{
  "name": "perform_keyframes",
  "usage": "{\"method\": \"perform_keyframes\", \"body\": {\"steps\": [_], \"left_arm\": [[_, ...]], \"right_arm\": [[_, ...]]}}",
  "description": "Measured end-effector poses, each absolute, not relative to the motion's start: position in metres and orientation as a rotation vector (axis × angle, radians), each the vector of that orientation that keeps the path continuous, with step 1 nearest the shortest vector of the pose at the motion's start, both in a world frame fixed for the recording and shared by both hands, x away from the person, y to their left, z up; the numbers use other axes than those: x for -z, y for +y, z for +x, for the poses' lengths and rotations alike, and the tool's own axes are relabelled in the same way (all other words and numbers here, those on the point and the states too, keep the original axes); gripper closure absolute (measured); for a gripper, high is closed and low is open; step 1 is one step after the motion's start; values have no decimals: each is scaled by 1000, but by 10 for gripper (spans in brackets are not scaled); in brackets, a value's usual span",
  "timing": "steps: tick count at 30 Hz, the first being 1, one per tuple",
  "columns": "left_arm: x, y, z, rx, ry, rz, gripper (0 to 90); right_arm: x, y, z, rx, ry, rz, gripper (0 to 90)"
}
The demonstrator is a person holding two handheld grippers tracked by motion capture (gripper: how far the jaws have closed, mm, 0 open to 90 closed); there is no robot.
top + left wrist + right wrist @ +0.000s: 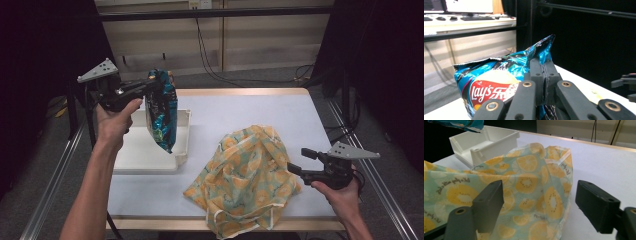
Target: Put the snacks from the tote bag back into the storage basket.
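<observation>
The left gripper [148, 87] pinches a crinkly blue chip bag [161, 109]; up close its red label shows. The right gripper [303, 161] gapes wide by the soft lemon-print cloth [245, 180].

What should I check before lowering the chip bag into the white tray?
1. Left claw shut on chip bag: ok.
2. Bag hangs off the table, above white tray: ok.
3. Tray floor free of other items: ok as far as the high view shows.
4. Right claw open, nothing pinched: ok.
5. Patterned cloth bag lies apart from the tray: ok.
6. Grip firm enough at the bag's top corner: cannot tell.
</observation>
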State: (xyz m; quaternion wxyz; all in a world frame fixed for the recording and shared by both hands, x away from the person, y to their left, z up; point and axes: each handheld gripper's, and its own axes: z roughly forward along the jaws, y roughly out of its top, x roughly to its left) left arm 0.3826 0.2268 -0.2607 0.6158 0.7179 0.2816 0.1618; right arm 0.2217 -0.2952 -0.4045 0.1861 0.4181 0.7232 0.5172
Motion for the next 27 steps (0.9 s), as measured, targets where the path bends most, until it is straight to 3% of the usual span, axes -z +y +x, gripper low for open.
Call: {"method": "perform_keyframes", "body": {"steps": [10, 27], "left_arm": [[281, 243, 389, -430, 763, 1646, 887], [316, 258, 422, -419, 878, 1633, 887]], "right_arm": [[414, -300, 196, -1430, 2035, 1175, 202], [431, -299, 188, -1464, 2025, 1203, 190]]}}
